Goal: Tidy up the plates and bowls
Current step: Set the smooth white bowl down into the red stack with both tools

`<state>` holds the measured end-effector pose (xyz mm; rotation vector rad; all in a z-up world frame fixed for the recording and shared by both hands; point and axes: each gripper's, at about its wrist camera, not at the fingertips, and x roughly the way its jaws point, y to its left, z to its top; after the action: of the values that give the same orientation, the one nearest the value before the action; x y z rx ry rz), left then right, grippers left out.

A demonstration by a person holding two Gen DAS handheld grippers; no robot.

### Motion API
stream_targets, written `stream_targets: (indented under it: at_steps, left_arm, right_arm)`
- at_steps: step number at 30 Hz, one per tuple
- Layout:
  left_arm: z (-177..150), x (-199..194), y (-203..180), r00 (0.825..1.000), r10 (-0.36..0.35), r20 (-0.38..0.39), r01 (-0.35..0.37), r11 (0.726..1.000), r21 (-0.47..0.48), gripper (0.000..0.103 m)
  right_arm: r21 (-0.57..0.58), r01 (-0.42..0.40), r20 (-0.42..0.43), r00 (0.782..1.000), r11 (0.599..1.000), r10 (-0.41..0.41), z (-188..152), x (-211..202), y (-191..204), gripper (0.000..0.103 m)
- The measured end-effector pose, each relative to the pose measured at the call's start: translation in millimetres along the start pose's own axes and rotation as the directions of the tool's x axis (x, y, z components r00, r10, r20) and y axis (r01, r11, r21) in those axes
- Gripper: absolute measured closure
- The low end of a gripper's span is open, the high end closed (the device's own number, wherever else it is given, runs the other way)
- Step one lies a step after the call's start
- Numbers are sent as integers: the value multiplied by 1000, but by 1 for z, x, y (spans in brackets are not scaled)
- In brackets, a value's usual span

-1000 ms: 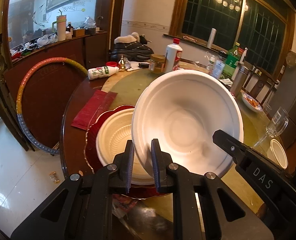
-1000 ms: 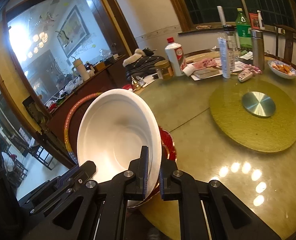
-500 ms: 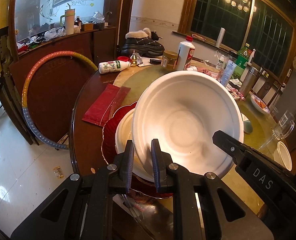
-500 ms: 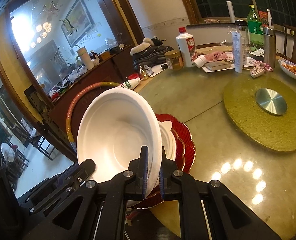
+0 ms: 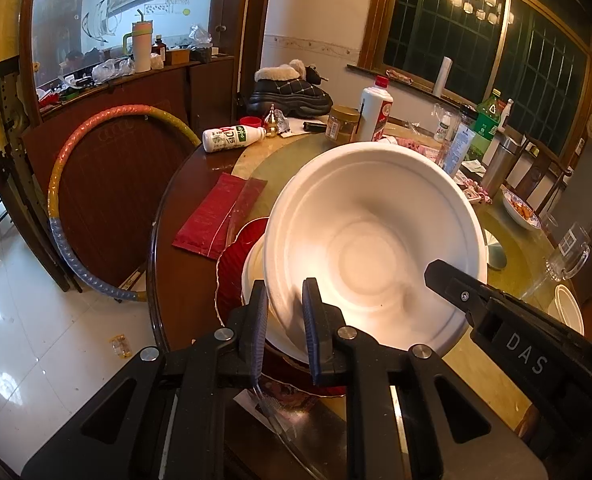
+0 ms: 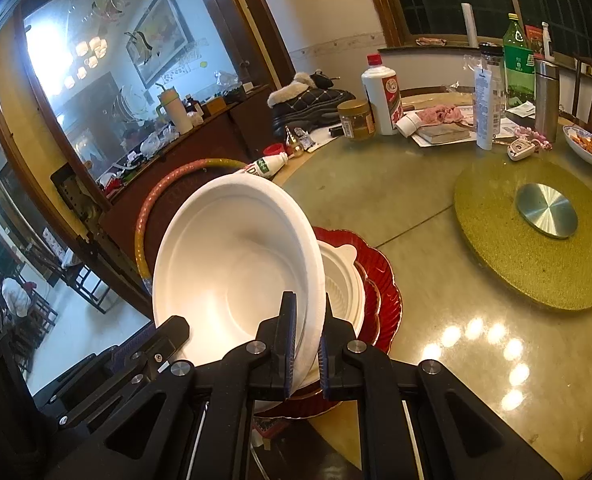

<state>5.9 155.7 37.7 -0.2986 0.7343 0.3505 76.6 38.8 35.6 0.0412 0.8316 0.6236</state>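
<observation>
Left wrist view shows my left gripper (image 5: 284, 320) and right gripper (image 6: 306, 342) both clamped on the white bowl (image 5: 376, 248), now carried closer over the ribbed bowl (image 6: 342, 284) at 9 o'clock, ready for nesting.

A big white foam bowl (image 5: 376, 248) is tilted in the middle of the frame, above the table. Under it, at lower centre, a smaller white ribbed bowl (image 6: 342, 280) sits on stacked red scalloped plates (image 6: 384, 280).

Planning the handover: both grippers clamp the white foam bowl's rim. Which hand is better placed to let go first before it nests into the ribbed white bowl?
Probably the left gripper. The right gripper grips the white foam bowl on the side nearest the ribbed white bowl and red plate, so it can lower it alone.
</observation>
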Motion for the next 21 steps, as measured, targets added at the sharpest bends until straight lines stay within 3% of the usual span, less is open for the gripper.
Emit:
stream_targets:
  at_steps: [21]
  left_arm:
    - [3,18,0,998,19,-55,-18,1000,17,88]
  right_arm:
    - [33,-10,-80,997,999,13,1,20,-5,93]
